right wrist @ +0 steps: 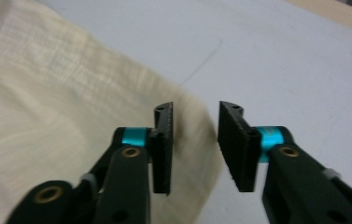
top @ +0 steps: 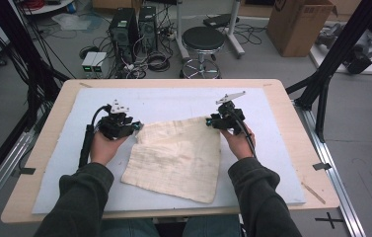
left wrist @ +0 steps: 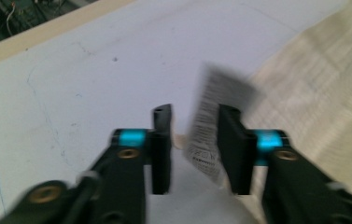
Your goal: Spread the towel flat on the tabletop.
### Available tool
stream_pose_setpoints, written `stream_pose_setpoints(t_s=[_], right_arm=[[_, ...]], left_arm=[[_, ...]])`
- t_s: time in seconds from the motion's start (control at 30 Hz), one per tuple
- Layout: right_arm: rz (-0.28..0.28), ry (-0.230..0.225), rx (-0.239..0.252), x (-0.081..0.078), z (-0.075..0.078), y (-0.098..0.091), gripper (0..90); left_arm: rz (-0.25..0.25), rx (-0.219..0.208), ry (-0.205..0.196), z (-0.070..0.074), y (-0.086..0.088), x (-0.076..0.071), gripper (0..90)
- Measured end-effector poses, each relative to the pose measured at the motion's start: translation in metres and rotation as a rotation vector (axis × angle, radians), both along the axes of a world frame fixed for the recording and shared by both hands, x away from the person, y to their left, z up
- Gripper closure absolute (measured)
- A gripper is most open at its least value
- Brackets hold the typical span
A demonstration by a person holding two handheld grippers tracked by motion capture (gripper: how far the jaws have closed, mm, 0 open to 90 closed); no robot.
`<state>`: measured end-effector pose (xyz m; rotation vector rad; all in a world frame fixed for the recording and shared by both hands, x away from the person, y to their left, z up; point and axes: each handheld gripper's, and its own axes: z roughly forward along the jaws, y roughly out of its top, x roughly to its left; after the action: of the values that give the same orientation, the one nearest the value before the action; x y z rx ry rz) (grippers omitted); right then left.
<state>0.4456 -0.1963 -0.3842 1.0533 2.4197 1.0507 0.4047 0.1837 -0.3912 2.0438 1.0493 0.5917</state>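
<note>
cloth [top: 177, 158] flat | its far corners beside both parted jaws

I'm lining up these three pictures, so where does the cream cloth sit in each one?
High view: cream cloth at table centre, between both hands.
Left gripper view: along the right side, beyond the jaws.
Right gripper view: across the left half, under the left jaw.
Shared landmark: the pale blue mat beneath it.

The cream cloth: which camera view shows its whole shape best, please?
The high view: the cream cloth lies there whole on the pale mat, folded, all edges visible. The left gripper view gives a blurred stretch and a printed label; the right gripper view gives one blurred edge under open jaws.
</note>
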Motion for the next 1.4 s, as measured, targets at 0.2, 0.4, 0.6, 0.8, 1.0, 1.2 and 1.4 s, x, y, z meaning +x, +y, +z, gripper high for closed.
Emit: stream_pose_setpoints(t_s=[0.2,0.4,0.6,0.8,1.0,1.2,1.4], right_arm=[[0.012,0.04,0.044,-0.003,-0.004,-0.015,59.6],[0.076,0.054,0.046,-0.024,0.0,-0.018,55.7],[0.205,0.02,0.067,-0.06,0.005,-0.009,49.9],[0.292,0.021,0.048,-0.092,-0.006,-0.002,48.1],[0.346,0.037,0.028,-0.112,-0.02,-0.001,47.6],[0.415,0.042,0.011,-0.133,-0.03,-0.003,52.8],[0.447,0.073,-0.023,-0.138,-0.043,-0.004,55.8]], left_arm=[[-0.053,-0.027,0.023,-0.002,0.009,-0.005,58.3],[-0.141,-0.062,-0.01,0.002,0.015,-0.032,57.9],[-0.27,-0.069,-0.02,0.0,0.018,-0.066,57.6],[-0.331,-0.07,-0.043,-0.006,0.024,-0.096,56.1],[-0.368,-0.068,-0.019,-0.022,0.026,-0.115,56.1],[-0.386,-0.037,0.018,-0.037,0.02,-0.12,56.8],[-0.428,0.006,0.096,-0.047,0.015,-0.118,63.4]])
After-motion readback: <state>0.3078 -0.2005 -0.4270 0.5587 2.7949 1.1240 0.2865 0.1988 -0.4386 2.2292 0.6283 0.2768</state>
